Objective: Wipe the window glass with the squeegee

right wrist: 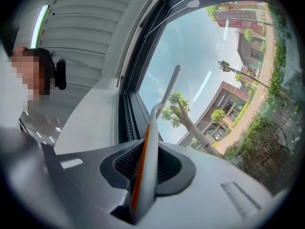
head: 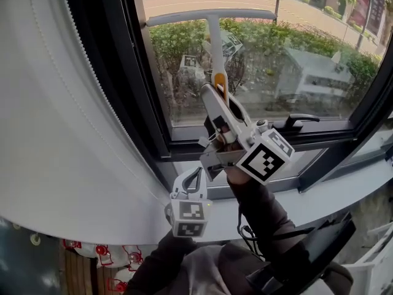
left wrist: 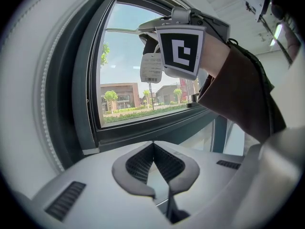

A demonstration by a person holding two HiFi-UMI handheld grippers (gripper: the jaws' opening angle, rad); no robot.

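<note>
Squeegee (head: 216,54) is up against the window glass (head: 295,54) right now. Its long crossbar blade sits level near the top of the pane in the head view, and the white stem runs straight down from it into the right gripper (head: 212,94). That gripper is clamped on the handle. In the right gripper view the orange-and-white grip (right wrist: 150,142) is pinched tight between the two pads, with the stem poking up and away toward the sky, so it's a solid hold and not just resting there. The left gripper (head: 187,192) hangs lower down near the sill (head: 344,183), well under the right one. In its own view the jaw tips are closed together with nothing in them (left wrist: 155,168), so it's basically along for the ride. As for progress, it's honestly hard to call. The pane shows reflections and the street outside, and I can't see any water, suds or streak lines that would mark which bits are done. Can't swear the rubber edge is actually pressing on the glass either, it just looks right there. With the blade sitting that high, my guess is this is the top of a stroke and the pull down toward the bottom frame hasn't happened yet. The blade only spans the left part of the pane, so the stretch over by the window handle (head: 298,120) looks like it needs its own passes.
</note>
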